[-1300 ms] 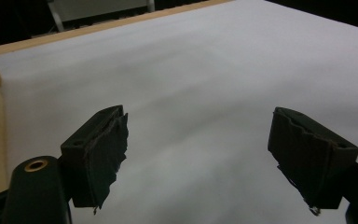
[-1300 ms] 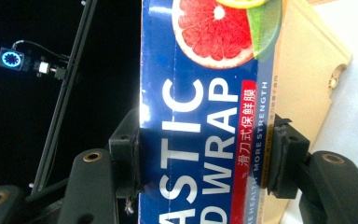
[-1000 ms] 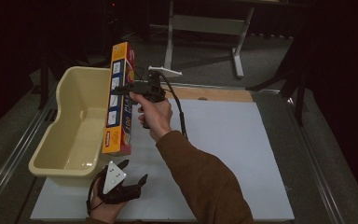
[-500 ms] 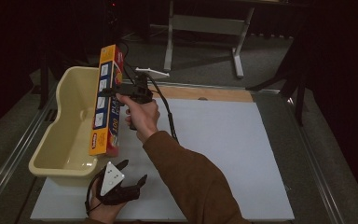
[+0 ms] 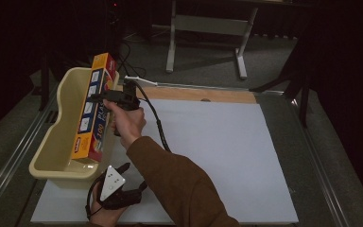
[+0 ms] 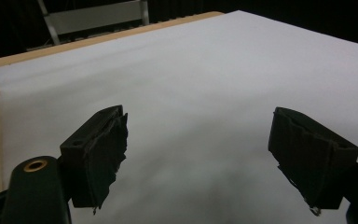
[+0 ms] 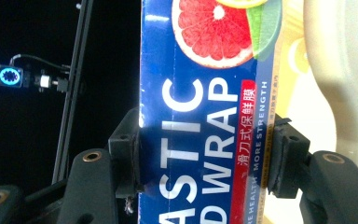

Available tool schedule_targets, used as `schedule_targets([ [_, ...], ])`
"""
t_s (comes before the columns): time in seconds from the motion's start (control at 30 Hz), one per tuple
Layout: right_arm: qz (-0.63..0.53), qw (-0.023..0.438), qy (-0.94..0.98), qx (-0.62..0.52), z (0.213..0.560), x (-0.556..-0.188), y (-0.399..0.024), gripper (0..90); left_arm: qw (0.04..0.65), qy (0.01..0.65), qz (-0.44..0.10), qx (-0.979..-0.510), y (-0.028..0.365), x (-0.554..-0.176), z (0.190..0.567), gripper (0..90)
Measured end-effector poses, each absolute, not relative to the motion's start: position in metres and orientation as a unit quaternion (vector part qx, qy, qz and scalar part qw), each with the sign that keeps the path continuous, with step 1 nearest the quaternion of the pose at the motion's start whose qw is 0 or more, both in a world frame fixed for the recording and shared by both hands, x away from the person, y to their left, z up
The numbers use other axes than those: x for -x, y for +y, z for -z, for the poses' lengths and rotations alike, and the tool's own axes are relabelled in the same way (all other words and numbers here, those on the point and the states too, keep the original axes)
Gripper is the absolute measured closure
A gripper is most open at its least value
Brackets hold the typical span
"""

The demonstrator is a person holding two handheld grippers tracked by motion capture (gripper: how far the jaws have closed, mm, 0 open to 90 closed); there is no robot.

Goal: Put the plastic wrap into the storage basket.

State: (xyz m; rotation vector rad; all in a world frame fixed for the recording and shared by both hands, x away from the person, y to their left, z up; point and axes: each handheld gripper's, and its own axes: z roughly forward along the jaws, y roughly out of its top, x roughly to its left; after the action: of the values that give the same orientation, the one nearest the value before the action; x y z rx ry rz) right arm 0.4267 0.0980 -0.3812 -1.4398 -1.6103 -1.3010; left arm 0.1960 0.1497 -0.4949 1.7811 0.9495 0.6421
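Nearest the person, the left tool (image 5: 123,176) rests idle on the white worktop (image 5: 217,156), jaws wide apart with nothing between them. Beyond it, the right tool (image 5: 105,96) clamps the plastic wrap box (image 5: 93,109), held on end with its lower end inside the cream tub (image 5: 52,142). Judging by this, the box is being placed; next comes lowering it until it settles, then letting go.

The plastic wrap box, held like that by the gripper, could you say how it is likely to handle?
The plastic wrap box looks like stiff cardboard, so it probably keeps its shape between the right gripper pads. Long and gripped mid-length, it may swing. Its glossy print could be slightly slippery.
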Motion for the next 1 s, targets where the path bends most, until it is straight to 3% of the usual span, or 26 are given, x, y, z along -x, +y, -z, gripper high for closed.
schedule_targets([
  [0.73,0.489,0.259,-0.623,0.552,0.392,-0.417,0.118,41.2,0.497,0.393,-0.266,-0.727,0.152,-0.195,0.494,19.3],
  [1.0,0.464,0.277,-0.627,0.561,0.399,-0.408,0.126,40.9,0.495,0.392,-0.267,-0.728,0.151,-0.195,0.494,19.3],
])
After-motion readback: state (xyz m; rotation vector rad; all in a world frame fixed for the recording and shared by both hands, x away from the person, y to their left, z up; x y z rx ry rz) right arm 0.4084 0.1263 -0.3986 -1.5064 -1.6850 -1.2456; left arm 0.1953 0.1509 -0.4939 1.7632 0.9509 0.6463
